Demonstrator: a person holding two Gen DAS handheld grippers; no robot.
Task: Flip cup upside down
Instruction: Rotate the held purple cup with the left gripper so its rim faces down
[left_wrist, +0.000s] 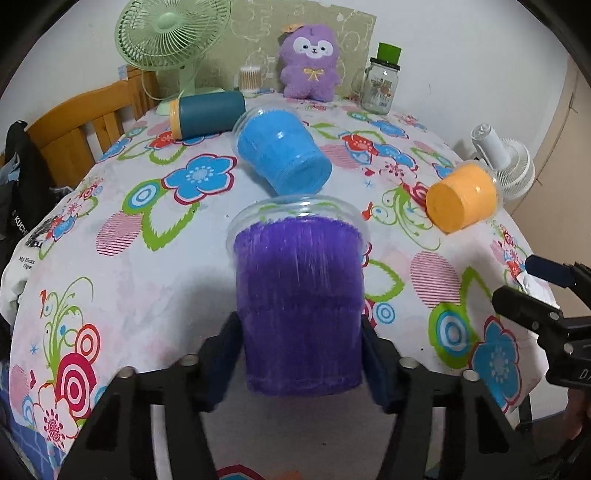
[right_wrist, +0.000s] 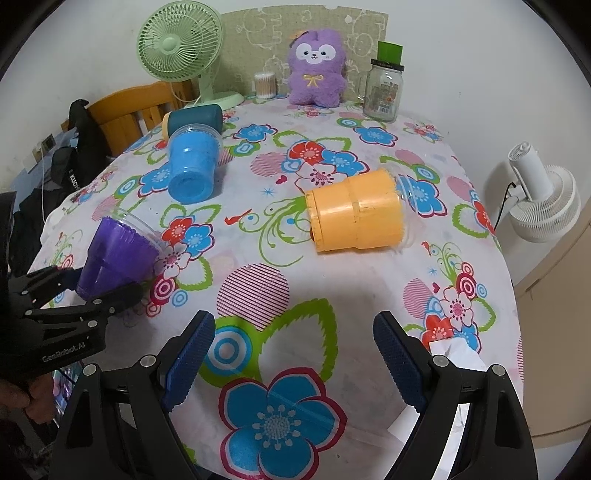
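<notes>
My left gripper is shut on a purple cup with a clear rim, gripping its sides near the base. The cup is tilted, mouth pointing away from me and base toward me, just above the floral tablecloth. In the right wrist view the purple cup sits in the left gripper at the left. My right gripper is open and empty above the near part of the table. A blue cup and an orange cup lie on their sides.
A dark teal cup lies on its side at the back left. A green fan, purple plush toy, glass jar and cotton swab pot stand along the back. A white fan is off the table's right. A wooden chair is on the left.
</notes>
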